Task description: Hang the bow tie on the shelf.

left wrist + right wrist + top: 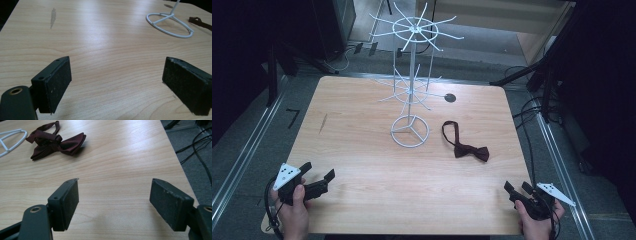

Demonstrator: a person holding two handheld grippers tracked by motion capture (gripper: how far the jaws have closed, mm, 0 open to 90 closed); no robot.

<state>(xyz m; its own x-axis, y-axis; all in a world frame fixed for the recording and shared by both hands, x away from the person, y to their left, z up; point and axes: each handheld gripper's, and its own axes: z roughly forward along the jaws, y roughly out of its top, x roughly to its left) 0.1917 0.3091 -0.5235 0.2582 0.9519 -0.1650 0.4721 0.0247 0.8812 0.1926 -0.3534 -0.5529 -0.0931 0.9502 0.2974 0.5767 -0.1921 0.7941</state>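
Wooden table (362,150), bow tie (466,143), strap cropped (200,23)

The white wire stand (410,85) rises at the desk's (362,200) centre, its spokes spreading wide overhead toward twelve o'clock. A dark red bow tie (464,145) lies flat just at its three o'clock side. Bare wood runs across the whole six o'clock half and the nine o'clock side, open to both grippers.
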